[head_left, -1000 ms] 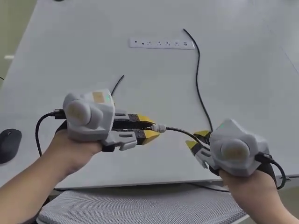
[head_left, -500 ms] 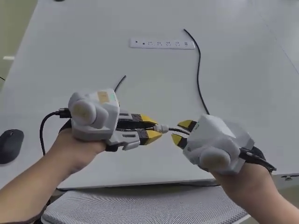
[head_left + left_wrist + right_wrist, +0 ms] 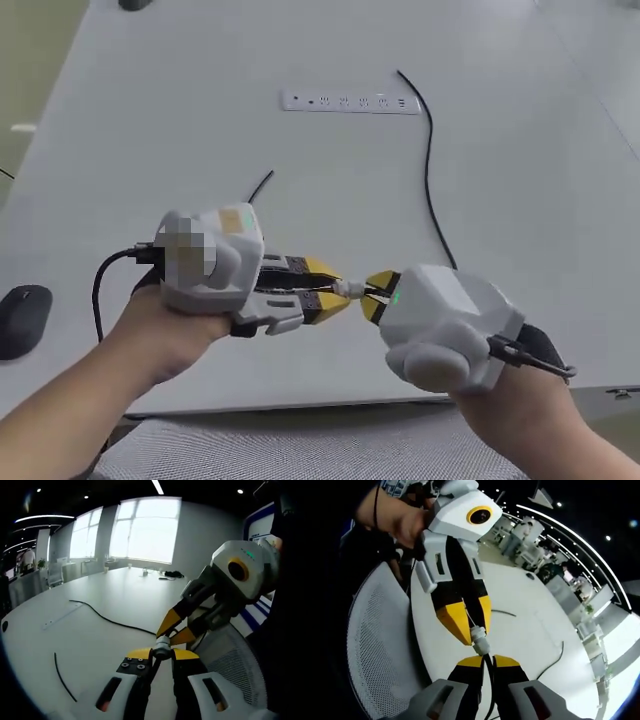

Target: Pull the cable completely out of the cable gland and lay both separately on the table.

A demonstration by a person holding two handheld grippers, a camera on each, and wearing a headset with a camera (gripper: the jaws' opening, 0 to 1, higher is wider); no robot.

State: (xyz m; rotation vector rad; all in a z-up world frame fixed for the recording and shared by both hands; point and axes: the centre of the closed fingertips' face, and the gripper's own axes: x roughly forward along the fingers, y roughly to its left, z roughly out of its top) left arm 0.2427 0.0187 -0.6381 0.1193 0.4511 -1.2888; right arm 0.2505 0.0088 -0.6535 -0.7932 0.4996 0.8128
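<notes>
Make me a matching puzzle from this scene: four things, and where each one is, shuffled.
1 long white power strip
2 black computer mouse
3 small white cable gland
4 grey mesh chair seat

A near-left part of the white table
B below the table's near edge
C far side of the table
D held up in the air

Pairs: 1-C, 2-A, 3-D, 4-B

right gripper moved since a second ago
Yes: the right gripper has come left along the cable, nearer the left gripper and cable gland, judged against the power strip.
</notes>
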